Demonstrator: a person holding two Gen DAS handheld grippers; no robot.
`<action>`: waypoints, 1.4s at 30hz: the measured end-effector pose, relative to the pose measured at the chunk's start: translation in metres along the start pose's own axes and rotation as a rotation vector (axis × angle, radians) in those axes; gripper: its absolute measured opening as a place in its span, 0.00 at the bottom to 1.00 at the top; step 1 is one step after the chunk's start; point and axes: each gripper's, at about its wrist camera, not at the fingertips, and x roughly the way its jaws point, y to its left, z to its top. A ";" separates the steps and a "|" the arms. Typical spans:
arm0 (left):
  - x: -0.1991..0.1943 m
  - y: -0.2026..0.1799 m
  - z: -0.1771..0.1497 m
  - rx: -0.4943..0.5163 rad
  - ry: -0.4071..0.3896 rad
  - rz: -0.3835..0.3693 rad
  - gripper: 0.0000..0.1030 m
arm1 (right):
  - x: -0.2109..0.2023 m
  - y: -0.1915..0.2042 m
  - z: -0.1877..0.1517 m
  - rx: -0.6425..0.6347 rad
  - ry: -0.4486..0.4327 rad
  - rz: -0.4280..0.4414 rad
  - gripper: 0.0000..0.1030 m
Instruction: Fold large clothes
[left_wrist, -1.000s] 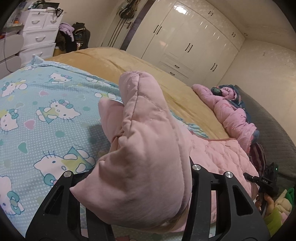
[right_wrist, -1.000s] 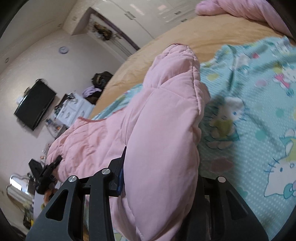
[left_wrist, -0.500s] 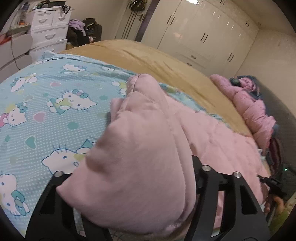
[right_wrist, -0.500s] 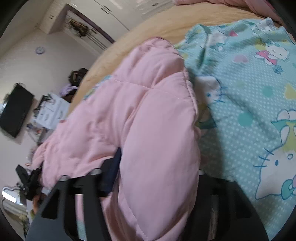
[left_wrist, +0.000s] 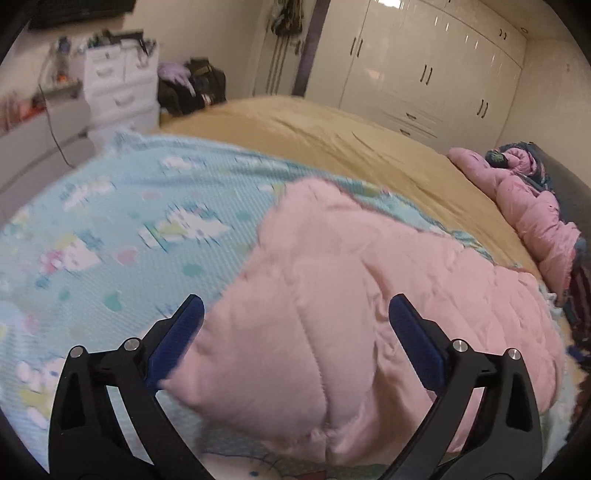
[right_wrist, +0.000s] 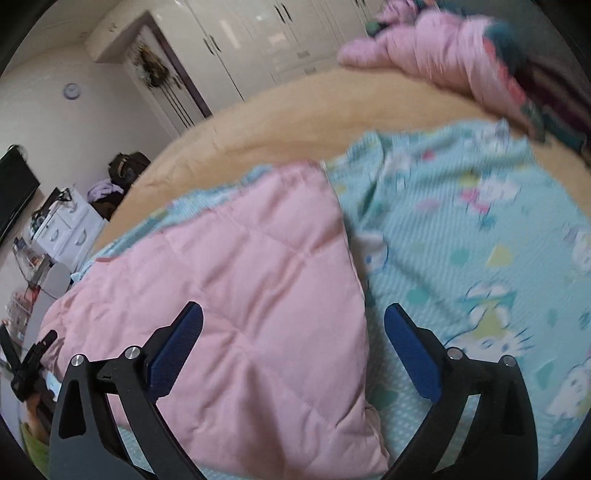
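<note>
- Bed: tan blanket, with a teal cartoon-print sheet spread over the near part.
- Pink quilted garment lay flat on the sheet, apparently doubled over; its edge and corner showed in the right wrist view.
- Second pink padded garment sat bunched at the far side of the bed, well apart.
- Left gripper: jaws spread wide, holding nothing, hovering over the garment.
- Right gripper: likewise released, over the garment's edge.
- Step, judged: one fold laid, cloth let go.
- Next move likely needs a fresh grasp on an edge or corner for another fold.
</note>
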 end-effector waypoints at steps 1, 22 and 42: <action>-0.010 -0.001 0.002 0.007 -0.024 -0.006 0.91 | -0.011 0.006 0.001 -0.014 -0.025 0.005 0.96; -0.106 -0.019 -0.030 0.057 -0.074 -0.166 0.91 | -0.105 0.071 -0.056 -0.114 -0.117 0.090 0.96; -0.151 -0.049 -0.119 0.172 -0.093 -0.182 0.91 | -0.102 0.111 -0.166 -0.251 -0.133 0.062 0.96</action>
